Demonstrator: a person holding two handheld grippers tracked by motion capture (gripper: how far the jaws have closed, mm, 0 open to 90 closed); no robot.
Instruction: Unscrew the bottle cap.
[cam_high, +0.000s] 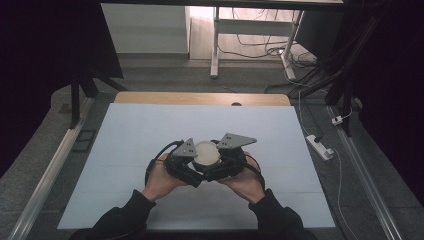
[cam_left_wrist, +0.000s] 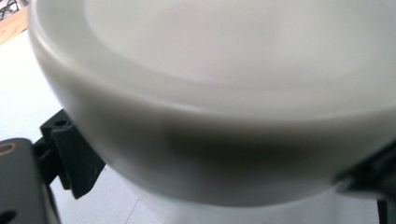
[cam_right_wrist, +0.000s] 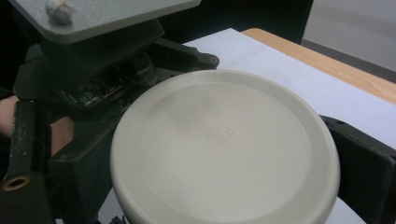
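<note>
I have both grippers brought together over the near half of the table (cam_high: 150, 135), about midway between its left and right edges, with a round white lid (cam_high: 206, 153) caught between them. My left gripper (cam_high: 186, 167) comes in from the left and my right gripper (cam_high: 227, 165) from the right, their grey plates angled toward each other above the lid. In the right gripper view the lid (cam_right_wrist: 224, 149) lies flat side up between my jaws: one black finger (cam_right_wrist: 369, 172) stands against its rim at the right, the other (cam_right_wrist: 28, 158) sits at the left edge, so the jaws are spread about as wide as the lid and seem to clasp it by the rim. In the left gripper view the lid (cam_left_wrist: 210, 93) sits very close and blurred, with a black finger (cam_left_wrist: 70, 154) at its lower left, touching or just beside its edge; I cannot tell whether that pair is gripping or only resting against it.
</note>
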